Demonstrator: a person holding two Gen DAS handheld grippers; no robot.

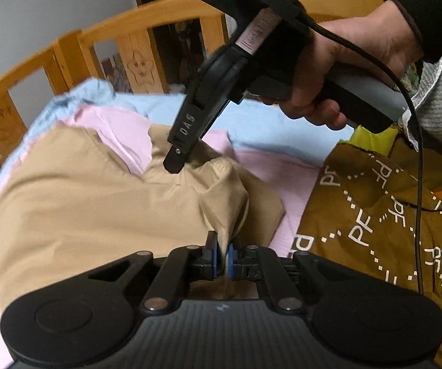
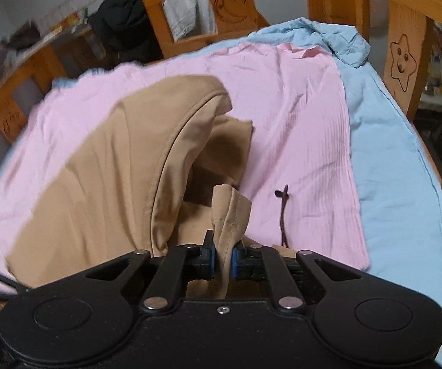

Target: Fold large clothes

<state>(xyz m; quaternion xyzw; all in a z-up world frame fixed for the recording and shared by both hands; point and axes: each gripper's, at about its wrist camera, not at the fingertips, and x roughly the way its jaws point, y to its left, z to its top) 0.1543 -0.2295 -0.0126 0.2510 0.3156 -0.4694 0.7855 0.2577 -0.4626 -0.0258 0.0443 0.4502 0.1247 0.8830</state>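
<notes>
A tan garment (image 1: pixel 76 190) lies rumpled on a pink sheet (image 1: pixel 122 126) over a blue sheet on a bed. My left gripper (image 1: pixel 224 258) is shut on a pulled-up fold of this tan cloth, which runs up from between its blue pads. Further in, the right gripper (image 1: pixel 176 161), held by a hand (image 1: pixel 344 58), points down with its tips on the same garment. In the right wrist view the right gripper (image 2: pixel 224 259) is shut on a stitched hem corner of the tan garment (image 2: pixel 113 166), which sticks up between the pads.
A wooden bed rail (image 2: pixel 402 61) with carved star and moon shapes rings the bed. A brown patterned blanket (image 1: pixel 384 215) lies at the right in the left wrist view. A black cable (image 1: pixel 417 153) hangs from the right gripper. A dark string (image 2: pixel 283 212) lies on the pink sheet (image 2: pixel 297 123).
</notes>
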